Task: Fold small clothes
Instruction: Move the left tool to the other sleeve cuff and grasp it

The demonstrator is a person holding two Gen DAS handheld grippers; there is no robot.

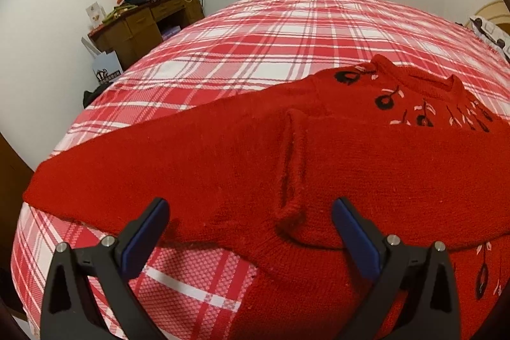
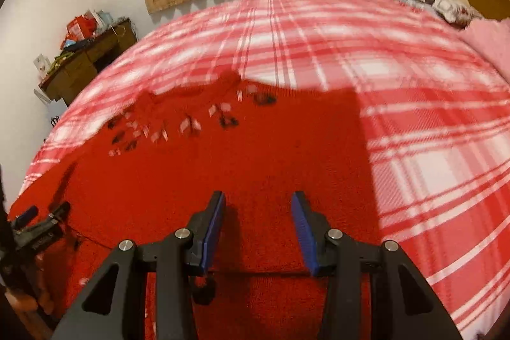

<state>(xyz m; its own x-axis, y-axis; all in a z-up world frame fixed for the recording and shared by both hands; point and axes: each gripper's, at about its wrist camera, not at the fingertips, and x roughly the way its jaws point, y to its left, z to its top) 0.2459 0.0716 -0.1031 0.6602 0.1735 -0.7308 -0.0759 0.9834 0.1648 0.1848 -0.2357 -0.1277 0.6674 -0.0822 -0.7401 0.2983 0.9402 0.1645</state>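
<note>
Lying flat across plaid bed [image 1: 255, 31]: red sweater [image 1: 350, 155], sleeve stretching leftward | hovering over underarm seam: left gripper [image 1: 250, 214], jaws gaping, holding nothing | hanging above hem side: right gripper [image 2: 258, 209], jaws parted, empty | sitting nearer that sleeve: left.

Left gripper [image 1: 250, 209] gapes wide; right gripper [image 2: 258, 203] seemingly half open, both angled downward.

Open right tongs [image 2: 258, 201] over red sweater [image 2: 223, 168]

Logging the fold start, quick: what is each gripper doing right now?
Left gripper: open, holding nothing, over the red sweater.
Right gripper: open, holding nothing, over the same sweater.
</note>
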